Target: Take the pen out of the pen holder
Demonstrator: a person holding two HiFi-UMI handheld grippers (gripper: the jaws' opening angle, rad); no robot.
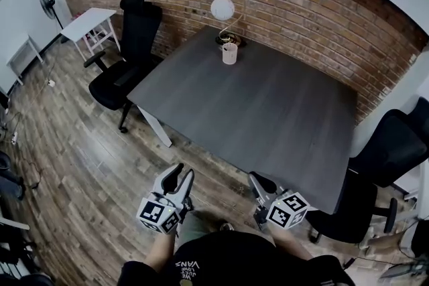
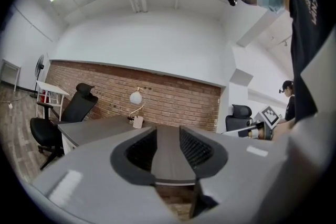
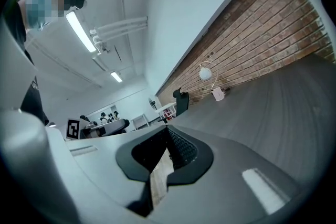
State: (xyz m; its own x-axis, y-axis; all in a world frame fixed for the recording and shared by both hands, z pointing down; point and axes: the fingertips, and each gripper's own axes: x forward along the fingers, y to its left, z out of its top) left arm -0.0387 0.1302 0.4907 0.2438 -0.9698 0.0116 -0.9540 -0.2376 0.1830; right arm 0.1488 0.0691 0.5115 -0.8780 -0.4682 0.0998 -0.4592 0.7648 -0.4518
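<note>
Left gripper point(image 1: 182, 174) and right gripper point(image 1: 258, 184) held low in front of the torso, side by side and well apart, both pointing forward and roughly level. Left jaws parted, nothing between the pads point(image 2: 140, 148). Right jaws meeting at the tips, empty and rolled to one side. Forearms point(image 1: 159, 250) bent, elbows drawn in close to the body.

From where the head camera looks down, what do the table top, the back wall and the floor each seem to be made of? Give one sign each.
Table top: dark grey, matt, faint lengthwise grain; likely wood or wood-look laminate.
Back wall: bare red-brown brick, pale mortar lines between courses.
Floor: brown planks, mixed tones, visible seams; wood or wood-look vinyl, cannot tell which.
</note>
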